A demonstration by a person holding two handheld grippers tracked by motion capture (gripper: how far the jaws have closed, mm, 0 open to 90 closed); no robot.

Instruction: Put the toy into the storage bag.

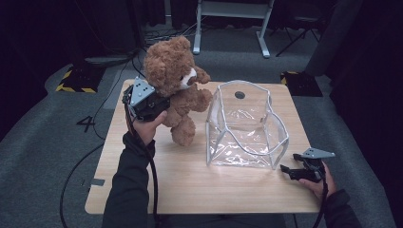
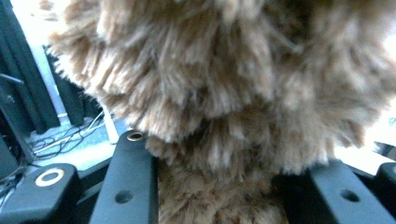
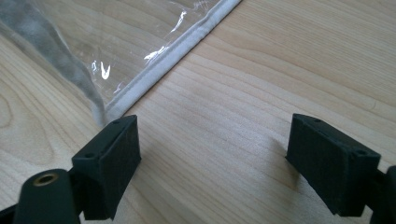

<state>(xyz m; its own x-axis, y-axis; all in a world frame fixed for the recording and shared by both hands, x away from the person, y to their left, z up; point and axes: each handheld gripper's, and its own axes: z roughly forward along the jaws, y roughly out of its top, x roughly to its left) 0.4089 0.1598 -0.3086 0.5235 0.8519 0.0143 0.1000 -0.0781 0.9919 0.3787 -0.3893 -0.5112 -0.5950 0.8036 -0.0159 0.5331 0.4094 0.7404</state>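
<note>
Your left gripper [image 1: 159,102] is clamped on the teddy bear [image 1: 177,80]. In the left gripper view, brown fur [image 2: 219,116] fills the gap between the two black jaws, so the grip sits on plush rather than on any firm part. The bear stands upright near the far left corner of the desk [image 1: 190,190], just left of the clear bag. One foot looks to be touching or just above the desk; the pictures do not settle which.

The clear bag [image 1: 244,126] stands right of centre with its mouth facing up. Its white-edged rim holds it open, and nothing holds it down.

Your right gripper [image 1: 285,169] rests near the desk's right edge, jaws spread wide and holding nothing. In the right gripper view, the bag's white seam [image 3: 163,65] lies just beyond the jaws, apart from them.

Judged from this layout, the work in hand is to load the bear into the bag. Note these hazards:

1. Slippage. Plush compresses, so the bear can rotate or sag in the jaws during the lift.
2. Bag displacement. The bag is light and unrestrained. A leg or arm that catches the rim will push it across the desk or tip it.
3. Rim collapse. Downward pressure on the rim folds the mouth shut.

Steady the bag's near right corner with the right gripper before you bring the bear over it.
</note>
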